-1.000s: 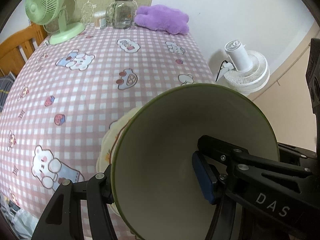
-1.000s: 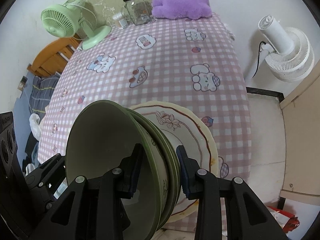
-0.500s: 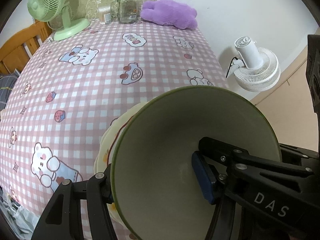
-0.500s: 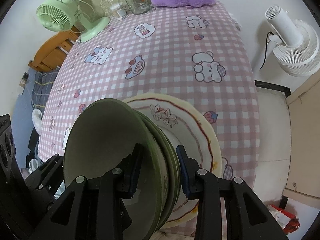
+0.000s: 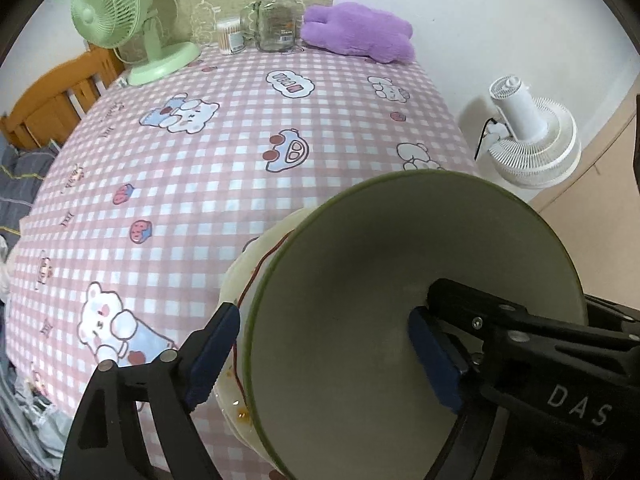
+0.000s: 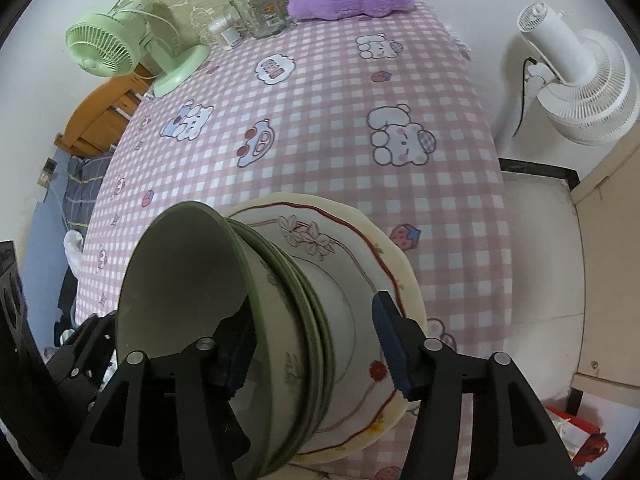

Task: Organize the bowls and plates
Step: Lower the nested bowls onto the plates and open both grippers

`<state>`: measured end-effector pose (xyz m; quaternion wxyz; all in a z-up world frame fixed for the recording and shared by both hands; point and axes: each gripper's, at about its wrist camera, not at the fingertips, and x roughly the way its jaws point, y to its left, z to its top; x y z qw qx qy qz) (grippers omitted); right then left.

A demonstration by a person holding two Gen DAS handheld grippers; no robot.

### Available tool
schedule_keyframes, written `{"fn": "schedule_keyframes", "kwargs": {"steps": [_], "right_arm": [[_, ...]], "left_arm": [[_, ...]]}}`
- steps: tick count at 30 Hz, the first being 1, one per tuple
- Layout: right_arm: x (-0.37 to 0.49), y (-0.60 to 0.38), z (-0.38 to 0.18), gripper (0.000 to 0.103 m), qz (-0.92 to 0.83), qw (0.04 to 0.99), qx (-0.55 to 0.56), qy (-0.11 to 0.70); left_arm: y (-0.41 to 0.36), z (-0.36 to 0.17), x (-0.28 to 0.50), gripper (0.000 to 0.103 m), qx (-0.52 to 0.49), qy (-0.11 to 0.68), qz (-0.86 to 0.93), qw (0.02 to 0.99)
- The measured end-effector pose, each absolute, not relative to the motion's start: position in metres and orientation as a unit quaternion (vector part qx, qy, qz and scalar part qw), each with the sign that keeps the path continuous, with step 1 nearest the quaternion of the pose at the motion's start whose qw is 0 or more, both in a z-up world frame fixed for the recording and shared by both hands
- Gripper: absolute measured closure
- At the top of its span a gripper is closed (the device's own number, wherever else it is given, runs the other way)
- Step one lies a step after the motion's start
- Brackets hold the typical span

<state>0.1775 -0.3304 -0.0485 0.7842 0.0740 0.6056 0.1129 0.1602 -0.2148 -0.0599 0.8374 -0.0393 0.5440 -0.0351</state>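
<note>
Green bowls (image 6: 224, 320) on plate (image 6: 384, 264) at table edge; jaws apart.

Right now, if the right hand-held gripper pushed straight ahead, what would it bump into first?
Probably the stacked green bowls sitting between its open fingers, then the flowered plate underneath. Depth is hard to judge here.

white walls (image 5: 480, 20), pink checked tablecloth (image 5: 240, 140), wooden chair (image 5: 52, 100), white floor fan (image 6: 576, 80)
</note>
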Motion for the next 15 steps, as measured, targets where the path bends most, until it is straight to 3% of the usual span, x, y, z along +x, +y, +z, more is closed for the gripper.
{"fn": "schedule_keyframes", "kwargs": {"steps": [15], "right_arm": [[0.146,-0.312,0.017,0.041,0.048,0.846,0.05,0.529]], "left_arm": [[-0.181,0.002,0.137,0.015,-0.001,0.446,-0.061,0.893]]}}
